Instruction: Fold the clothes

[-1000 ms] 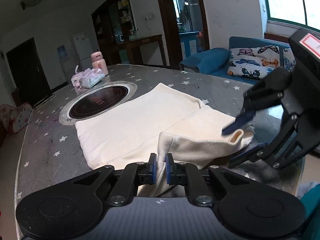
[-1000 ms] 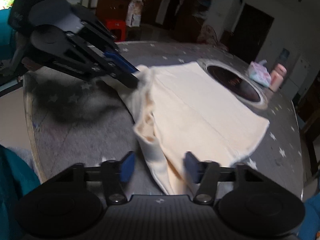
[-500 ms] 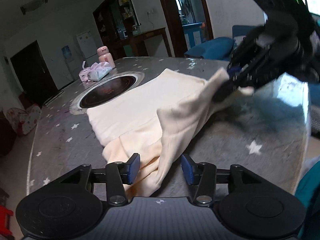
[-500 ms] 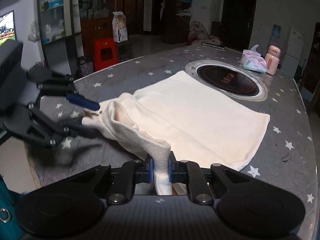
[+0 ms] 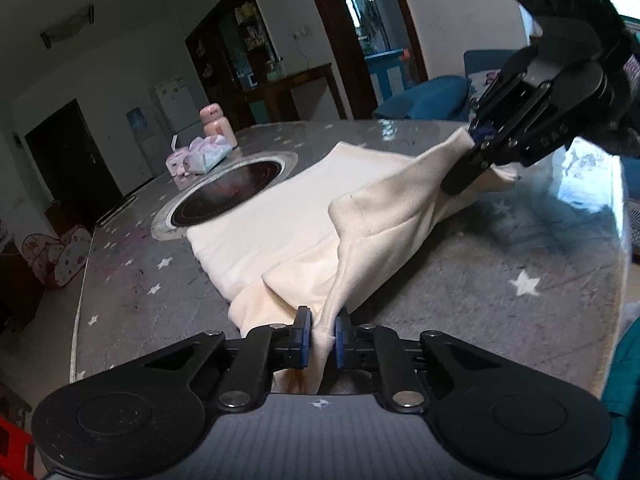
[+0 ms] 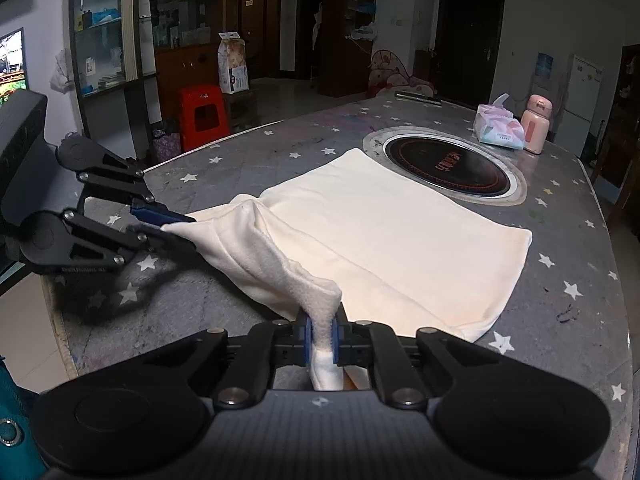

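A cream garment (image 5: 288,216) lies partly folded on the grey star-patterned table (image 5: 500,280); it also shows in the right wrist view (image 6: 392,232). My left gripper (image 5: 319,338) is shut on the garment's near edge, lifting it off the table. My right gripper (image 6: 321,334) is shut on the other end of the same edge. The fabric hangs stretched between the two. The right gripper shows in the left wrist view (image 5: 478,140), and the left gripper shows in the right wrist view (image 6: 176,226).
A round black cooktop (image 6: 444,168) is set in the table beyond the garment. A tissue pack (image 6: 498,130) and a pink bottle (image 6: 536,124) stand behind it. The table edge (image 5: 618,240) is close on the right. A red stool (image 6: 202,116) stands on the floor.
My left gripper went from shut to open and has shut again on the garment's edge. My right gripper closed on the other end. The edge now hangs lifted between them.
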`<move>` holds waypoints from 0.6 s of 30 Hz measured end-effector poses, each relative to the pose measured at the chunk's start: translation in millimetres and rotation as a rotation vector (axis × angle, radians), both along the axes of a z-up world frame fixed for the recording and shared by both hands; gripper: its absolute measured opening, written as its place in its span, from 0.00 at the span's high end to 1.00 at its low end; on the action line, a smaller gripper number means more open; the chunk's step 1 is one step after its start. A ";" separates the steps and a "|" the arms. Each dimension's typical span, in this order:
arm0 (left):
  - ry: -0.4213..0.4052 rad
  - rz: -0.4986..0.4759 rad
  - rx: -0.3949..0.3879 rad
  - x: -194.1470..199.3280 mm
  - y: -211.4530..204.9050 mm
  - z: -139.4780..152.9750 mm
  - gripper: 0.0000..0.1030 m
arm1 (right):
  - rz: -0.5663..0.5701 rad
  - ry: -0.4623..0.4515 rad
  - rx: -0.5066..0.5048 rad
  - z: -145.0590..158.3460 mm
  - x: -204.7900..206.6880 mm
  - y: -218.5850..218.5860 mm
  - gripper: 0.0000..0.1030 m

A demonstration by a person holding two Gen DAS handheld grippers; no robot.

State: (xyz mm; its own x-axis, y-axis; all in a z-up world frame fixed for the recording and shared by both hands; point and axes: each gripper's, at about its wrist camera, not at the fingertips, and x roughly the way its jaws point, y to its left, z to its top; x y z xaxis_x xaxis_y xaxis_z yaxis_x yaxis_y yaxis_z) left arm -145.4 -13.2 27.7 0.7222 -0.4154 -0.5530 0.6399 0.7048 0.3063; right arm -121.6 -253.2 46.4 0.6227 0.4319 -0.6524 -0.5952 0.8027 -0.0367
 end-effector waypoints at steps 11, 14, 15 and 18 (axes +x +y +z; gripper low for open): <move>0.027 -0.056 -0.070 -41.6 14.5 43.7 0.89 | 0.076 -0.007 0.052 38.4 -56.5 -13.6 0.93; 0.032 -0.075 -0.085 -49.5 15.6 59.6 0.89 | 0.081 -0.004 0.075 56.3 -73.0 -17.0 0.93; 0.034 -0.078 -0.090 -50.5 15.8 64.4 0.89 | 0.079 -0.010 0.073 61.4 -74.1 -17.0 0.93; 0.029 -0.048 -0.112 -30.9 12.6 70.7 0.89 | 0.062 -0.023 0.083 71.0 -64.6 -18.4 0.93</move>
State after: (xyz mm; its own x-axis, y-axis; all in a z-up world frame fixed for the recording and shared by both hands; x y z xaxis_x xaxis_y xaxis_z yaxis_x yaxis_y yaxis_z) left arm -176.4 -0.6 98.4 0.6841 -0.5095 -0.5219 0.6815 0.7016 0.2084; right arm -186.1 -271.5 117.4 0.6076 0.5225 -0.5983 -0.6437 0.7651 0.0144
